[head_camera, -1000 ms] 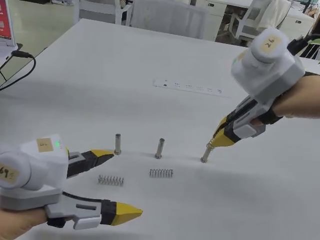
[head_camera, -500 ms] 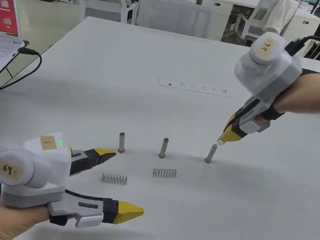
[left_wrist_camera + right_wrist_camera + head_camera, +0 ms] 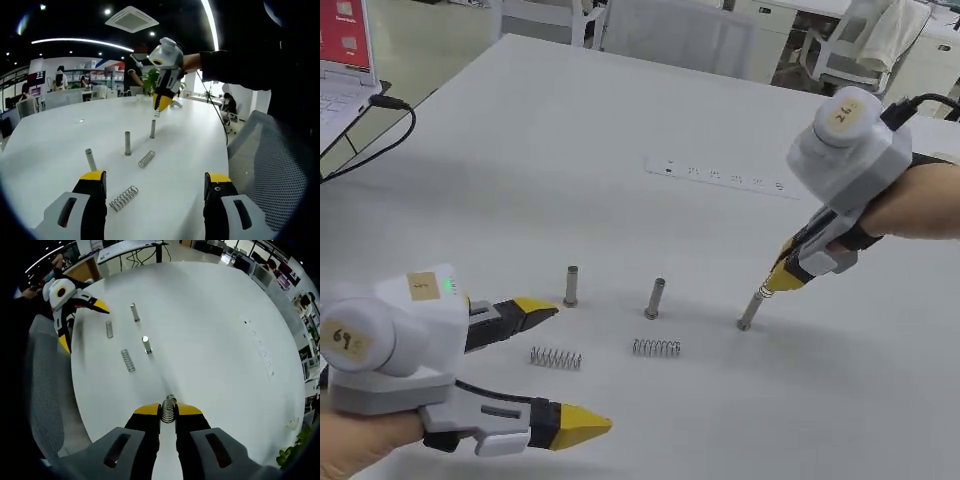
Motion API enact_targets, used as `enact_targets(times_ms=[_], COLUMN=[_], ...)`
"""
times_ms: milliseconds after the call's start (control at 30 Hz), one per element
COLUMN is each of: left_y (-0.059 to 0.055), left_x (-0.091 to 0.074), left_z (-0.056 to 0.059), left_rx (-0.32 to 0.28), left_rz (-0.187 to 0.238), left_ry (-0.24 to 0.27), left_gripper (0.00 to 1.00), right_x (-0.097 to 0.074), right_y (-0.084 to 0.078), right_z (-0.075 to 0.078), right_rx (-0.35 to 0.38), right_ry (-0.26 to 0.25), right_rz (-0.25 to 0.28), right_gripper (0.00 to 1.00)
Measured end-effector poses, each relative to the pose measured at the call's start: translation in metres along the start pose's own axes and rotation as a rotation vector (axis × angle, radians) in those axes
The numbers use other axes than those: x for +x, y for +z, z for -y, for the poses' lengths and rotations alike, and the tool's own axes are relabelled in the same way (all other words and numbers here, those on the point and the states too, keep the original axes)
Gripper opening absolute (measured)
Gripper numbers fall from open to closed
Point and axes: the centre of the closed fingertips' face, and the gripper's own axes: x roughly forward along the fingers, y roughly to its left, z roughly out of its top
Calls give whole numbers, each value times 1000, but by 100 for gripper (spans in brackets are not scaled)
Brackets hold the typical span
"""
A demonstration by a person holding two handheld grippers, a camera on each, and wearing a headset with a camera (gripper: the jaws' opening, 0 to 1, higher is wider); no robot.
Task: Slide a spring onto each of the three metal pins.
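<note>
As the right fingers (image 3: 147,412) pinch a spring (image 3: 168,411) over a pin (image 3: 750,312), left fingers (image 3: 92,182) wide open

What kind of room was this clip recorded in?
Probably an open-plan office or lab: a long white table carrying a power strip and laptop, a mesh chair, and people at other desks under a strip light.

Ceiling strip lights (image 3: 75,41) are glaring at eleven and one o'clock in the left gripper view, flooding the white table (image 3: 620,120) evenly; the pins (image 3: 654,298) are casting only soft, faint shadows, while both fisheye edges are bending and smearing.
</note>
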Motion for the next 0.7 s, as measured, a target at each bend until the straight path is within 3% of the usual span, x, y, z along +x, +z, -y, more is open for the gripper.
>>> enact_targets(times_ms=[700], left_y=[-2], left_x=[-1], left_z=[-3], left_rx=[-12], left_rz=[-4], left_ry=[7], left_gripper=[75], right_x=[13], right_y=[-2], right_z=[6], right_rx=[18], right_ry=[19], right_rz=[-21], right_gripper=[9])
